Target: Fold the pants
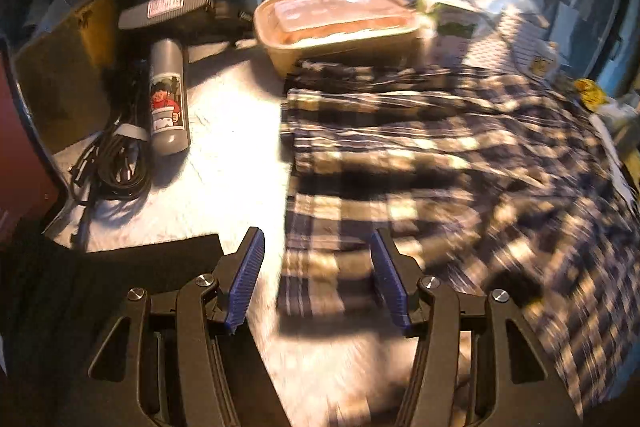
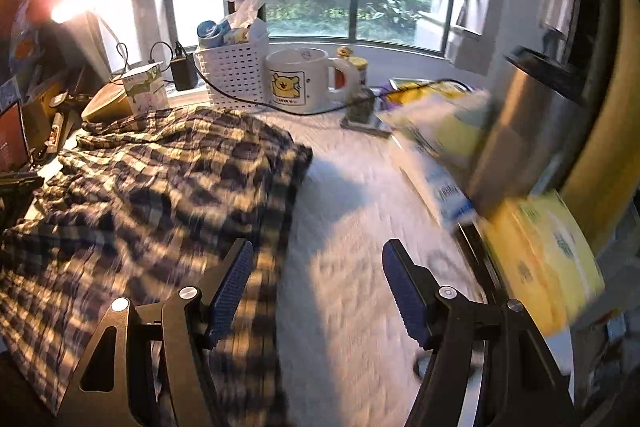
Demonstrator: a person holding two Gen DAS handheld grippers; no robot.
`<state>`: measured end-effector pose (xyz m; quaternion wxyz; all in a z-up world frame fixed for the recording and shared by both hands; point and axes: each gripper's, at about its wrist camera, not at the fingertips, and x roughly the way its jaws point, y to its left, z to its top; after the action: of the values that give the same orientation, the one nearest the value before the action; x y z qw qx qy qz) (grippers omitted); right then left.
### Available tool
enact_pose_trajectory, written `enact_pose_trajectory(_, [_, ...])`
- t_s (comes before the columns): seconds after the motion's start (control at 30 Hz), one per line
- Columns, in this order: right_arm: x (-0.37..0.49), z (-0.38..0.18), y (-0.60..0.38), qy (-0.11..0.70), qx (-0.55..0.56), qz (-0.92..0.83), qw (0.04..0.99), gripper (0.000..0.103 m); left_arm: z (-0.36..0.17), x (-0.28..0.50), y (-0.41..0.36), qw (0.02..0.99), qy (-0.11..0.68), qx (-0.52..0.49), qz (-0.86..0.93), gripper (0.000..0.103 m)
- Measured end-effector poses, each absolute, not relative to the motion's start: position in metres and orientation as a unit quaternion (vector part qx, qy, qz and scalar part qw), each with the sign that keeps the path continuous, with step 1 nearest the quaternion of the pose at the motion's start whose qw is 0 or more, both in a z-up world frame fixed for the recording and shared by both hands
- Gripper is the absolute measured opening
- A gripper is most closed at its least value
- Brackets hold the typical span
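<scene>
Dark blue and cream plaid pants point(image 1: 440, 163) lie spread on a white textured table top point(image 1: 224, 155). In the left wrist view they fill the right half, with a folded edge running down the middle. My left gripper point(image 1: 318, 247) is open and empty, its jaws straddling the pants' near left edge just above the cloth. In the right wrist view the pants point(image 2: 160, 187) lie on the left. My right gripper point(image 2: 318, 259) is open and empty at their right edge, its left finger over the cloth and its right finger over the bare table point(image 2: 360, 211).
Left side: a grey can point(image 1: 168, 95), coiled black cables point(image 1: 116, 163), a beige lidded dish point(image 1: 340, 23). Right side: a white basket point(image 2: 236, 75), a white mug point(image 2: 304, 79), a steel flask point(image 2: 528, 123), yellow and white packets point(image 2: 540, 259). A window lies behind.
</scene>
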<state>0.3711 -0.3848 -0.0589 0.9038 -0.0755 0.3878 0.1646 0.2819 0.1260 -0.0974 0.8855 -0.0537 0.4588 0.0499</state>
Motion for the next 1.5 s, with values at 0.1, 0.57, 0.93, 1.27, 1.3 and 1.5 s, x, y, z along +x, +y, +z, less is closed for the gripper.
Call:
enact_pose_trajectory(0.1, [0.393,-0.062,-0.376,0.39,-0.087,0.174,0.9,0.069,-0.112,0.287,0.127,0.879,0.47,-0.067,0.042,0.038])
enact_pose_trajectory(0.57, [0.474,-0.069,-0.364,0.396,-0.083,0.195,0.893,0.069,-0.114,0.232,0.109,0.864,0.501,-0.036,0.047,0.004])
enact_pose_trajectory(0.93, [0.548,-0.11,-0.343,0.49,0.037,0.277,0.826,0.043,-0.096,0.257,0.123,0.875,0.478,-0.051,0.054,0.004])
enact_pose_trajectory(1.27, [0.531,-0.102,-0.319,0.429,-0.104,0.204,0.874,0.022,-0.113,0.259,0.115,0.861,0.505,-0.029,0.049,0.004])
enact_pose_trajectory(1.3, [0.532,-0.1,-0.319,0.418,-0.122,0.186,0.881,0.021,-0.114,0.259,0.116,0.861,0.505,-0.03,0.049,0.004])
enact_pose_trajectory(1.5, [0.55,-0.107,-0.333,0.414,-0.142,0.143,0.888,0.021,-0.112,0.256,0.116,0.859,0.509,-0.025,0.049,0.004])
